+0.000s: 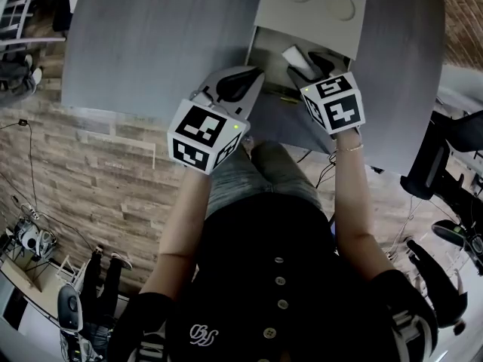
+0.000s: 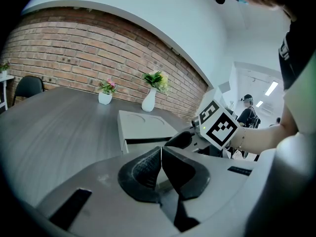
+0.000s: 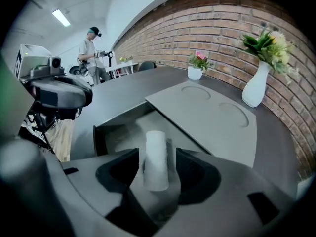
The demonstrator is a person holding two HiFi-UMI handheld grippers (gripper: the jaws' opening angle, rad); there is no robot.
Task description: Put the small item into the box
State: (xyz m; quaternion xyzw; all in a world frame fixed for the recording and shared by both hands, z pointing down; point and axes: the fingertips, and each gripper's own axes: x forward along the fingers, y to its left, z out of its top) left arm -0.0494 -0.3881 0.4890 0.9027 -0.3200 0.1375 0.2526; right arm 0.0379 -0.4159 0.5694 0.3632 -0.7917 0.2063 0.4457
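The small item [image 3: 157, 152] is a white cylinder, and my right gripper [image 3: 157, 168] is shut on it, with its upper end sticking out past the jaws. In the head view the item [image 1: 296, 56] hangs over the open drawer [image 1: 270, 50] of the flat grey box [image 1: 313, 6] on the table. The right gripper [image 1: 306, 65] reaches into the drawer's mouth. To its left, my left gripper [image 1: 251, 74] hovers at the drawer's front left corner, shut with nothing in it. In the left gripper view its jaws [image 2: 161, 154] meet, and the box [image 2: 143, 125] lies just beyond them.
The grey table [image 1: 151, 36] runs far to the left of the box. A white vase with flowers [image 3: 257, 85] and a small flower pot [image 3: 195, 72] stand by the brick wall behind the box. A person [image 3: 91, 48] stands far off. A black chair [image 1: 438, 164] is at the right.
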